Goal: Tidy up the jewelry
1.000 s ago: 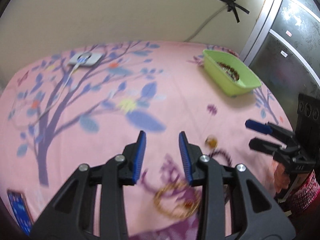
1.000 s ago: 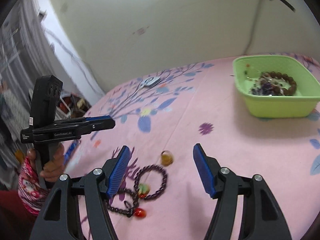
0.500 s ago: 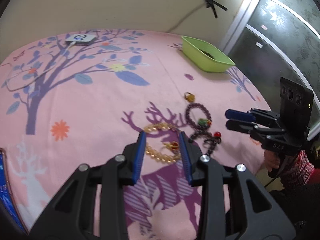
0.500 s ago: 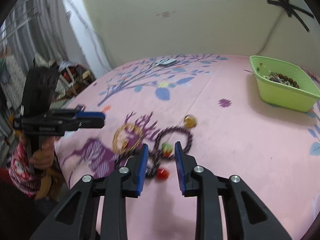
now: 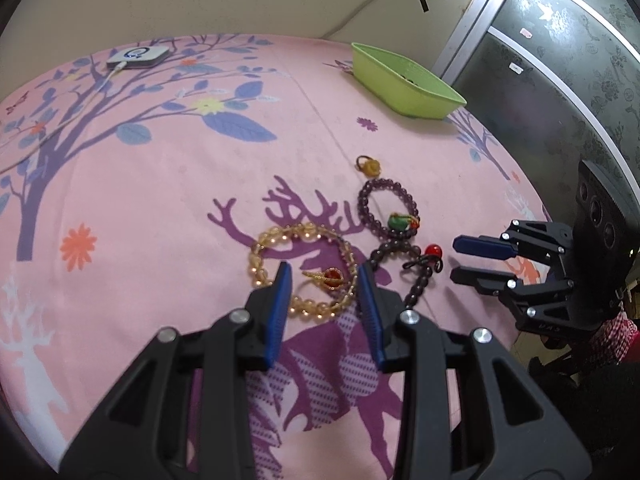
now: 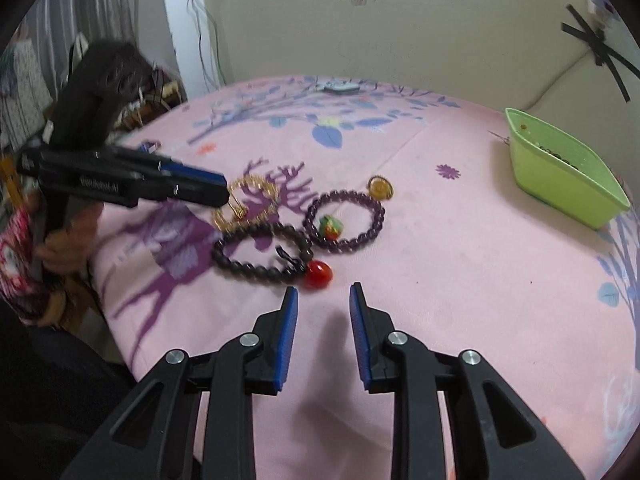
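Observation:
On the pink printed cloth lie a yellow bead bracelet (image 5: 276,240) with a red charm (image 5: 332,278), a purple bead bracelet (image 5: 386,210) with a green bead (image 6: 332,226), a dark bead bracelet (image 6: 260,252) with a red bead (image 6: 318,274), and a yellow ring (image 5: 370,166). My left gripper (image 5: 322,276) is open, its fingertips straddling the near side of the yellow bracelet, and it also shows in the right wrist view (image 6: 200,188). My right gripper (image 6: 323,294) is open and empty just in front of the red bead. A green basket (image 5: 404,80) holds other beads.
A white device with a cable (image 5: 138,56) lies at the far left of the cloth. A dark glass door (image 5: 560,60) stands to the right behind the basket. The cloth's near edge drops off by my right gripper (image 5: 472,258).
Both grippers drew back and lowered toward the jewelry. The left one came down over the yellow bracelet. The right one narrowed from wide open, then settled before the red bead.

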### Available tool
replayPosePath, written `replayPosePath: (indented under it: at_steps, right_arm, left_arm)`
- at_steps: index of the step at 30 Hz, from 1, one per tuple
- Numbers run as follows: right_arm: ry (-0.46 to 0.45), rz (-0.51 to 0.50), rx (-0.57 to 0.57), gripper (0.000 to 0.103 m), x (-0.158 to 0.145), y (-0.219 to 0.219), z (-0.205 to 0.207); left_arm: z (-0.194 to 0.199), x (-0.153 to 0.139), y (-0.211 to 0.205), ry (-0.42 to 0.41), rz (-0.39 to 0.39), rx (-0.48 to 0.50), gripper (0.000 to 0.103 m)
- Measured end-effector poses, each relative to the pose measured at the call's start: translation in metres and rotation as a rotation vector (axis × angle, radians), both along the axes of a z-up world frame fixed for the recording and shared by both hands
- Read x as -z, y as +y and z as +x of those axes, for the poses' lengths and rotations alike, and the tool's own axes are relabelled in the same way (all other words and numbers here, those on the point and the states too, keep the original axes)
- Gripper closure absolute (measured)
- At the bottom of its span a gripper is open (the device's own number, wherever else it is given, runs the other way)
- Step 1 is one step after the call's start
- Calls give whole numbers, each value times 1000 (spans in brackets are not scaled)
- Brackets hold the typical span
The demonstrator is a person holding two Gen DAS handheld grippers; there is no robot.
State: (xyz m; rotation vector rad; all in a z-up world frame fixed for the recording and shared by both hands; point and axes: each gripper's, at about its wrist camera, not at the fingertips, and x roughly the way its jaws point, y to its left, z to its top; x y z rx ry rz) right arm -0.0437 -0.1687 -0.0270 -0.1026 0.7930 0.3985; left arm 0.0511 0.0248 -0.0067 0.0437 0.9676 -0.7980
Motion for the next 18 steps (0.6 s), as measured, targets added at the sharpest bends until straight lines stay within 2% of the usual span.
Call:
replayPosePath:
  at_steps: [3,5,7,11,18]
  right_arm:
    - [-7,-6,-38,102,2,6,8]
    - [-10,-22,-61,102,6,11,14]
    - [-23,-31,-86,103,7,13,15]
    - [-14,-11,-88,103,4,3,14]
    - [-8,214,9,103,-9,-51,17]
  left_arm:
    - [3,7,-9,14,10,5,71]
    - [6,10,-12,21,22,-1,86]
    - [10,8,-9,39,8,-2,91]
    - [14,-4,-2,38,-11,-24,93]
    - [31,-31,-7,68,-91,-19,93]
